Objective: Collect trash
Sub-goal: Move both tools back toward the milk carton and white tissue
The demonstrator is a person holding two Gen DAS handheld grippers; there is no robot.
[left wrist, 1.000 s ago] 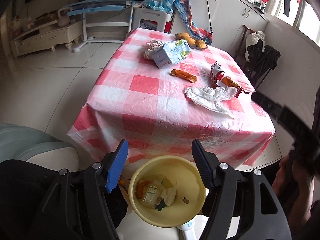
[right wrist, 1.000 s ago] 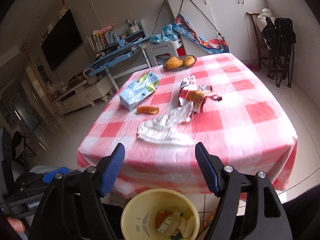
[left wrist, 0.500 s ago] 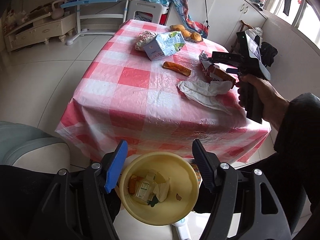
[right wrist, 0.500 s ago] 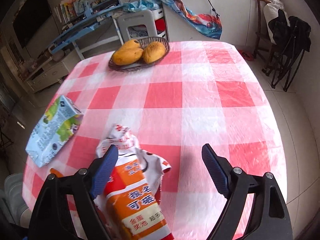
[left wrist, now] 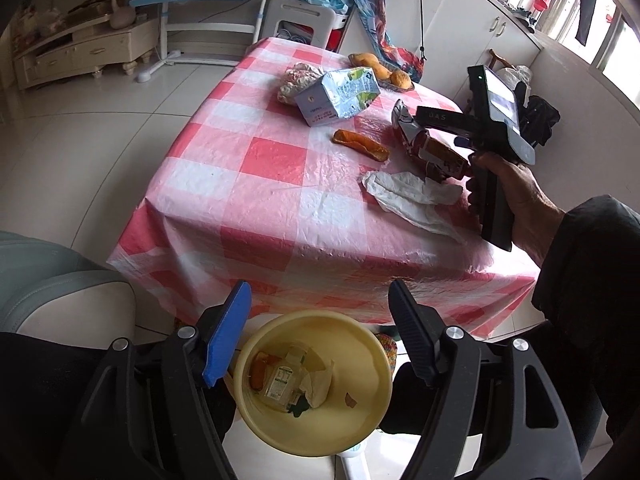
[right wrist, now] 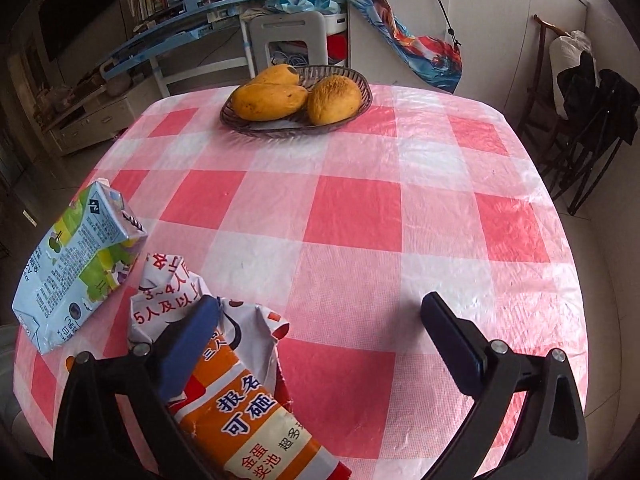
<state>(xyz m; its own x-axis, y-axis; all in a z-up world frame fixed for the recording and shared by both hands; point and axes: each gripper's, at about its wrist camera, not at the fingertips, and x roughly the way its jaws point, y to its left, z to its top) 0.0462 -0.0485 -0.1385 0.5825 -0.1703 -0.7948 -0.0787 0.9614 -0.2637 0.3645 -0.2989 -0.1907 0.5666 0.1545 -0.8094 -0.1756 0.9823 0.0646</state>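
Left tool: fingers apart, nothing between the pads; jaws have just been opening a little. It hangs over a yellow bin that stands on the floor just in front of the surface. Bin holds a small labelled bottle, crumpled white tissue and orange scraps.

Right tool: spread wide, jaws have just been opening, gripping nothing. Its blue finger lies over the crumpled top of an orange-and-white snack bag; whether it touches cannot be told. Most of the bag sits between the fingers, toward the blue one. The black finger stands above bare checked cloth, well clear of the bag. In the left wrist view this tool is held by a hand with a dark sleeve, at the right edge of the surface.

On the surface, near to far:
- white crumpled plastic bag, near the front edge, just beside the snack bag.
- snack bag, lying flat, right of centre.
- orange peel strip, left of the snack bag, apart from it.
- pale blue drink carton, lying on its side, close to the snack bag's top.
- a wadded pinkish wrapper behind the carton, touching it.
- dark woven basket at the far edge, with three mangoes.

Beyond: white stool, blue rack, cabinets.
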